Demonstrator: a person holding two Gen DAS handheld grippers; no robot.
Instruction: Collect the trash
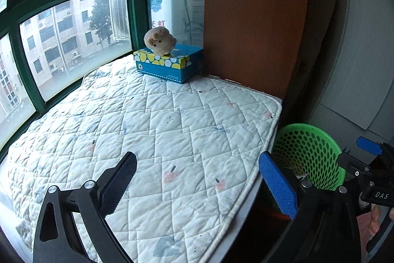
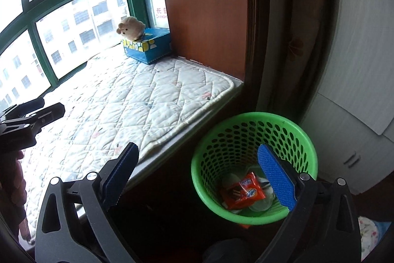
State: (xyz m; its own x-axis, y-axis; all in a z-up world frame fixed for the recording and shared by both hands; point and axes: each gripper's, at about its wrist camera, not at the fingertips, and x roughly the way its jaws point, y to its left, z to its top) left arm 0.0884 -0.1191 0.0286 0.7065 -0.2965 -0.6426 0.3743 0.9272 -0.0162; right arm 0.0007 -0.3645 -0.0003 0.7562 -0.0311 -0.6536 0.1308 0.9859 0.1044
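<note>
Now both the left gripper (image 1: 198, 185) and right gripper (image 2: 197, 178) hang wide and empty beside the green basket (image 2: 305, 137), red wrapper (image 2: 242, 191) already inside, so next comes scanning the quilted mat (image 1: 152, 120) for leftovers.

Green perforated basket (image 2: 253, 164) upright on floor beside quilted mat (image 2: 138, 100) edge; red snack wrapper (image 2: 242, 191) lies flat inside w/ pale scraps.

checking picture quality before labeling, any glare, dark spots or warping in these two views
Left wrist view: window bright but readable, frame bowed by fisheye, quilted mat evenly lit. Right wrist view: window washed out; dark below the ledge; green basket and red wrapper sharp.
</note>
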